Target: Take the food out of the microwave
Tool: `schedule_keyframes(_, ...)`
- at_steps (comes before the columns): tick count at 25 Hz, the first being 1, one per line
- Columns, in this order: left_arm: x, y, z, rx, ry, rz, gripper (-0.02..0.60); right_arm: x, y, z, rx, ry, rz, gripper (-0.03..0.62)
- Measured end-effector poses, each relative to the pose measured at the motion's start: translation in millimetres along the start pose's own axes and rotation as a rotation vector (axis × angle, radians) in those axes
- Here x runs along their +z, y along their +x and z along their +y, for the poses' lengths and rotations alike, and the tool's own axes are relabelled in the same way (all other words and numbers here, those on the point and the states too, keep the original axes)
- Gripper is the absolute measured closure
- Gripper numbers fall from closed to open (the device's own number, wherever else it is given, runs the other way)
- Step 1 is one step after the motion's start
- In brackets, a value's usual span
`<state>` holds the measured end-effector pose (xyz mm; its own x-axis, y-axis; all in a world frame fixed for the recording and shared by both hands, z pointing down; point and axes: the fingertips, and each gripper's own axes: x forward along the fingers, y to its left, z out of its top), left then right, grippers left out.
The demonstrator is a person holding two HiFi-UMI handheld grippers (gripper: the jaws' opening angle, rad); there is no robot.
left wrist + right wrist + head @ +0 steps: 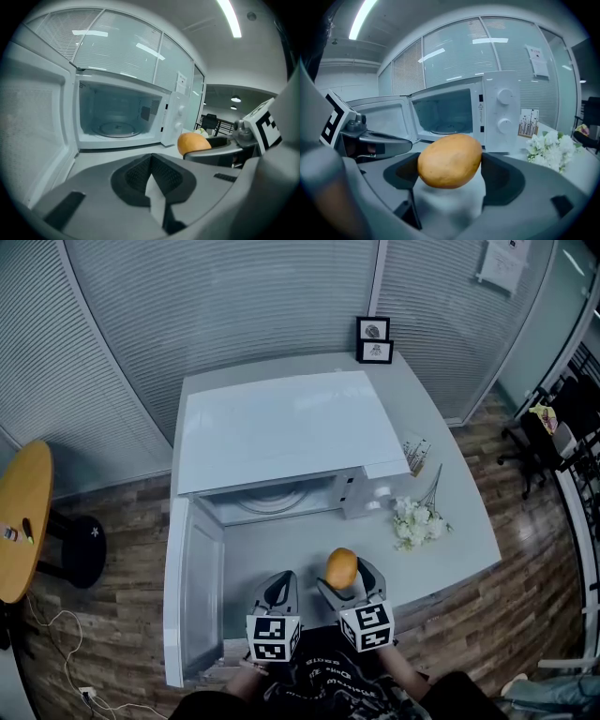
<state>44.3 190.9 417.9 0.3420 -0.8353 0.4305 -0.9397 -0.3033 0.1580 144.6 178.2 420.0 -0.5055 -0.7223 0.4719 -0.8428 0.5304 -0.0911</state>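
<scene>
Head view: the microwave (281,427) stands at the desk's (459,531) rear, its door (192,587) swung open. Near the front edge the right gripper (352,589) holds the orange food (341,567).

Left gripper view: the left gripper (151,161) has its jaws pressed together. The microwave cavity shows its glass turntable (115,129).

Right gripper view: both jaws clamp the food.

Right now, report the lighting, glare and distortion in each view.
Head view: dim, fisheye bows the blinds and floor. Left gripper view: ceiling strip light blows out, streaks reflect on the glass wall, corners vignetted. Right gripper view: orange food sharp, near-left edge blurred.
</scene>
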Motion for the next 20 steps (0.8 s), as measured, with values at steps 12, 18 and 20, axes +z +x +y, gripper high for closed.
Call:
schedule_keyframes(12,1,1,11,0.014,-0.005,-0.002,0.574,5,7,-2,-0.014,0.003,-0.008,0.197)
schedule_keyframes(18,2,3,17,0.022,-0.007,-0.002,0.574,5,14,2,0.003,-0.001,0.001,0.197)
schedule_keyframes(20,1,2,18,0.027,-0.009,0.002,0.574,5,16,3,0.01,-0.001,0.006,0.197)
